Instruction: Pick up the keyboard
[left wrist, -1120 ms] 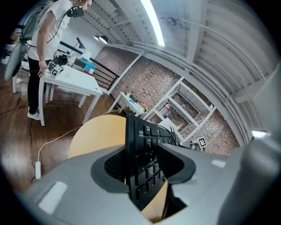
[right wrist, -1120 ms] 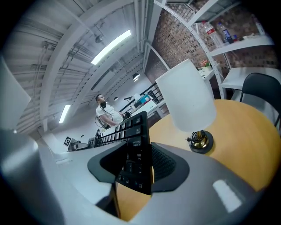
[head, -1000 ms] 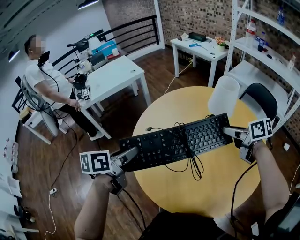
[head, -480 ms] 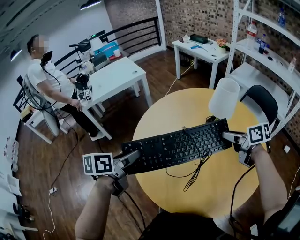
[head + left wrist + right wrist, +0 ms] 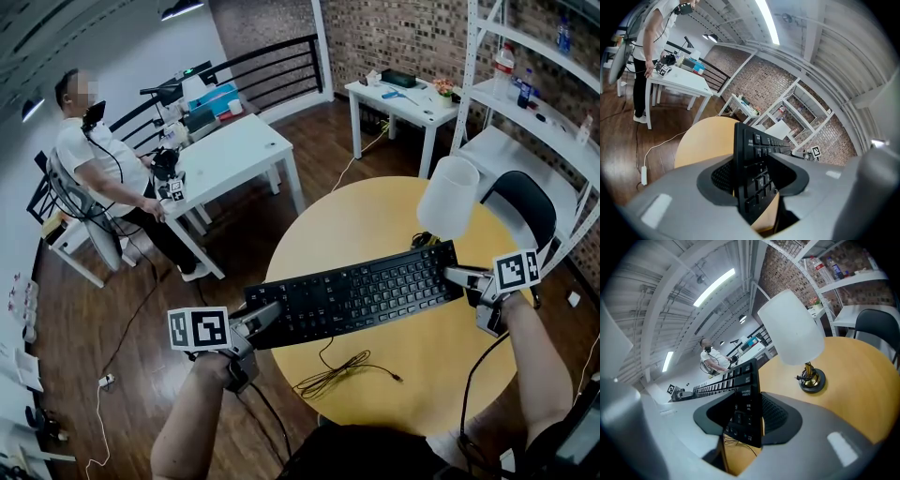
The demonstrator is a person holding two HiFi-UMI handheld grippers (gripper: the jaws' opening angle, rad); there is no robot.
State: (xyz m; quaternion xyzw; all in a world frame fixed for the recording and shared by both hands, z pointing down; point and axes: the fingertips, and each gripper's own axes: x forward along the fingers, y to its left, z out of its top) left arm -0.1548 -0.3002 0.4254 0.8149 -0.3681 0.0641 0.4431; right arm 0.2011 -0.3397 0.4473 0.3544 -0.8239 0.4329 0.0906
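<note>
Left tongs [image 5: 265,317]: one pair, jaws partly closed, clamped on the keyboard's left end.
Right tongs [image 5: 457,274]: one pair, likewise clamped on its right end.
Keyboard [image 5: 361,292]: one, black, spanning both tongs over the round yellow counter [image 5: 412,375].
Cable [image 5: 339,375]: one, loosely tangled on the counter below the keyboard.
Writing: key legends too small to read; one square marker on each tongs' cube.
Surroundings: one white-shaded lamp [image 5: 448,195] just behind the keyboard's right end; a large white table [image 5: 239,141] and a small white table [image 5: 412,98]; one seated person [image 5: 94,159].
</note>
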